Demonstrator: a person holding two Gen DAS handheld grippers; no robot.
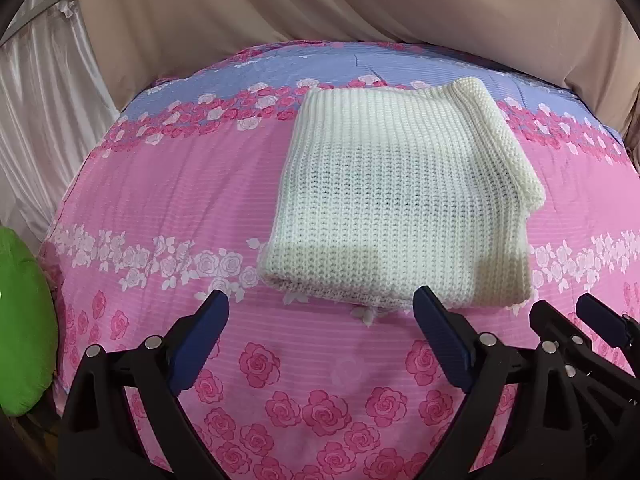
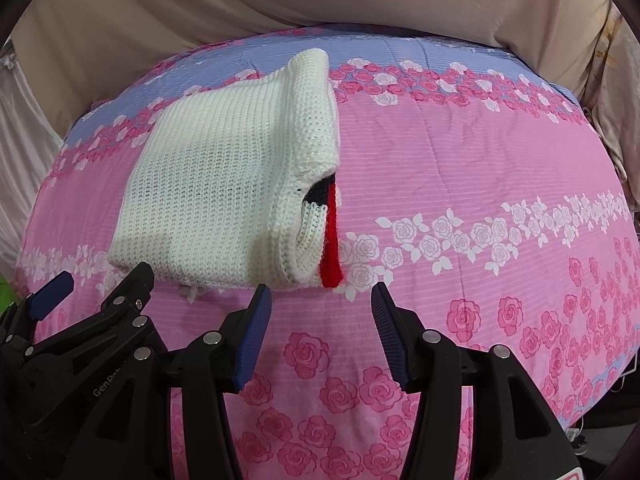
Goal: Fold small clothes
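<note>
One cream knitted sweater lies folded into a neat rectangle at mid-frame on the pink rose-print bedspread, with red and dark trim peeking from its right edge. Two grippers, left gripper and right gripper, sit at the lower frame, jaws wide and holding nothing.

We see a chunky rib-knit cream sweater, woolly and matt, with red and dark yarn at its open edge. It lies on a thin woven bed cover, smooth, printed with roses. Each hand-held gripper, left and right, looks like matt black plastic with ridged blue pads and shiny metal rivets. Behind hangs soft beige cloth.
</note>
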